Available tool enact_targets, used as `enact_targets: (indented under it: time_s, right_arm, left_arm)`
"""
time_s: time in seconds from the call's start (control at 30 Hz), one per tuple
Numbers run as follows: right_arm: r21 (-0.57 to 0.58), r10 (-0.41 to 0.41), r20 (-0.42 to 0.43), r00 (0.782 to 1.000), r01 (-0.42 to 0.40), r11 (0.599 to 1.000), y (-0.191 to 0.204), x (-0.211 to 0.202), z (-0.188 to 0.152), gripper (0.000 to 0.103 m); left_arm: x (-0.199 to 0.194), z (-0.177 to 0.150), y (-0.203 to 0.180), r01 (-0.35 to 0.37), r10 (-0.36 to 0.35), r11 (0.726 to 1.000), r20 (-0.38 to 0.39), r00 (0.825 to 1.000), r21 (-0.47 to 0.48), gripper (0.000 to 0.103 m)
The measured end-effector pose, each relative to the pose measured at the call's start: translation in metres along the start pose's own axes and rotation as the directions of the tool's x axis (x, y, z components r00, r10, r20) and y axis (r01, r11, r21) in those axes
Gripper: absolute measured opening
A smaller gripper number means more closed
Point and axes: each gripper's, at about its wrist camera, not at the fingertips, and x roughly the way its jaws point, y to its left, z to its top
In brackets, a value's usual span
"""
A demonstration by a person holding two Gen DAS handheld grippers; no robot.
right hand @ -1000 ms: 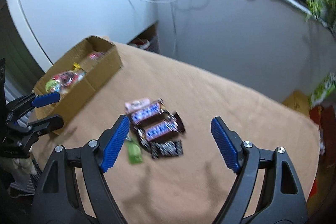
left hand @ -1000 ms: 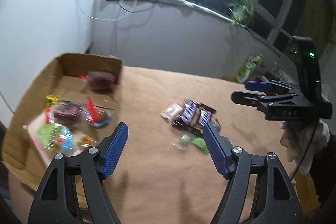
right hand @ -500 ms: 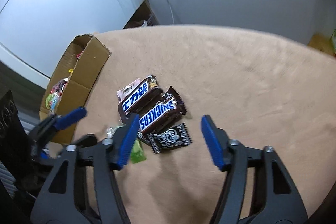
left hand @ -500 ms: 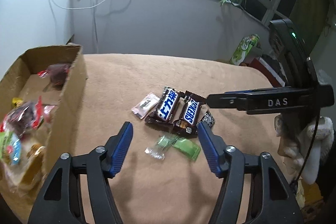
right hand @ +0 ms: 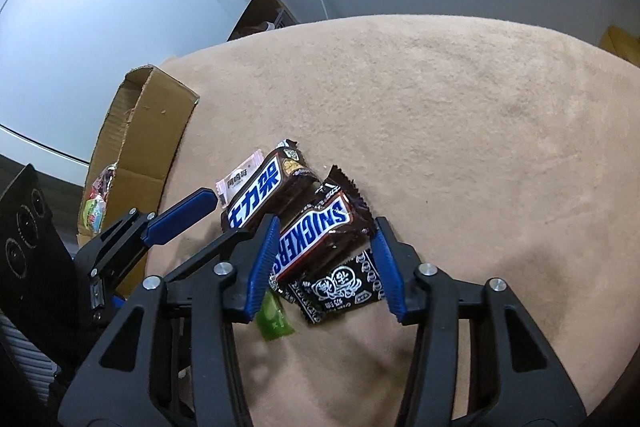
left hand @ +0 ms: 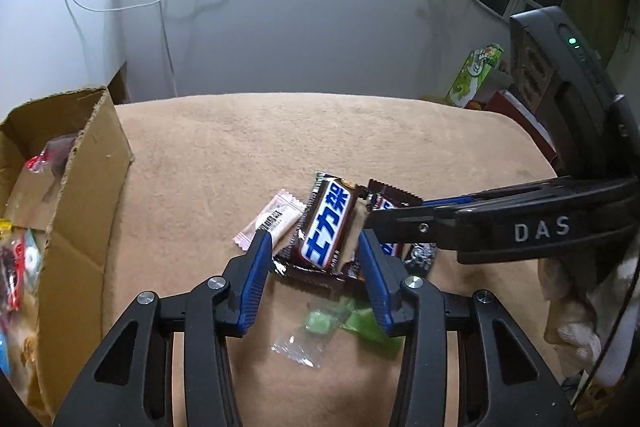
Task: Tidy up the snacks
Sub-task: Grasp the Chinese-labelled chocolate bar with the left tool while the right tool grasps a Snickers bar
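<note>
Left wrist view: my left gripper (left hand: 316,247) straddles the Chinese-label bar (left hand: 326,227), jaws spread, nothing clenched yet. My right gripper (right hand: 324,239) likewise brackets the Snickers bar (right hand: 316,231), unclosed. Both bars lie mid-table (right hand: 480,107); cardboard box (left hand: 80,195) waits at its left edge, presumably their destination.

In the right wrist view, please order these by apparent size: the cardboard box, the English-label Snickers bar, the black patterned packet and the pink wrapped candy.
1. cardboard box
2. English-label Snickers bar
3. black patterned packet, partly hidden under the bar
4. pink wrapped candy, partly covered

The box lies farther away, so its lead is understated.
</note>
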Motion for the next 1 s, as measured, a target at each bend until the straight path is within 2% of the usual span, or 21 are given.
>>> enact_targets:
  time_s: [0.3,0.37,0.5,0.57,0.73,1.0]
  right_arm:
    - [-0.021,-0.006,-0.019,1.0,0.006,1.0,0.004,0.002,0.006,0.042]
    - [-0.033,-0.017,-0.014,1.0,0.016,0.999,0.005,0.002,0.007,0.04]
    - [-0.043,-0.079,0.012,0.997,0.079,0.996,0.0,-0.006,0.009,0.039]
    - [-0.041,-0.084,0.012,0.996,0.084,0.996,-0.004,-0.008,0.011,0.039]
    - [-0.075,-0.129,0.025,0.991,0.131,0.989,0.0,-0.013,0.009,0.039]
    - [-0.023,-0.08,-0.009,0.997,0.08,0.997,0.007,-0.021,0.003,0.04]
  left_arm:
    - [0.011,0.002,0.0,0.003,-0.003,1.0,-0.022,1.0,0.027,0.043]
    - [0.014,0.003,0.0,0.005,-0.004,1.0,-0.026,1.0,0.029,0.039]
    - [0.018,0.007,-0.002,0.004,-0.003,1.0,-0.03,1.0,0.027,0.034]
    - [0.02,0.008,-0.002,-0.009,0.009,1.0,-0.027,1.0,0.023,0.031]
    - [0.018,0.007,-0.003,-0.04,0.041,0.999,-0.025,0.999,0.029,0.03]
    - [0.009,-0.002,0.006,-0.04,0.04,0.999,-0.021,0.999,0.006,0.03]
